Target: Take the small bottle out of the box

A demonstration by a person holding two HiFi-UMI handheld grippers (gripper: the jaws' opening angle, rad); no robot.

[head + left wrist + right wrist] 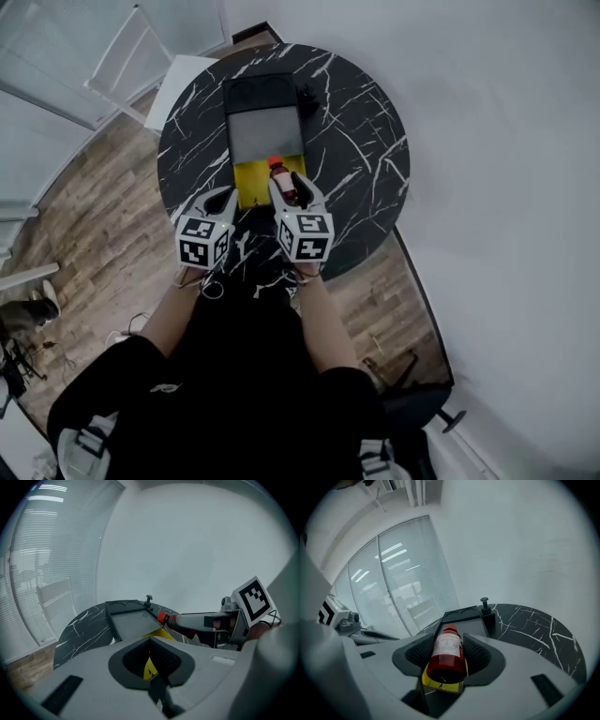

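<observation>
The right tongs [449, 654] are clamping the small bottle [447, 649] over the yellow near end of the box [265, 92]. The left tongs [151, 663] are sitting closed and empty beside that end. Lifting well probably means squeezing steadily while drawing up and back, clear of the box's rim. The bottle's long axis is lying along the tongs, orange cap pointing toward the box's far end.

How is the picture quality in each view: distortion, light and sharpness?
Head view: soft even light, little shadow, small bottle tiny yet recognisable. Left gripper view: strong fisheye, black corners; left tool close and soft, yellow box edge in it dim. Right gripper view: same fisheye curving the window blinds; small bottle in the right tool clear, label print unreadable.
</observation>
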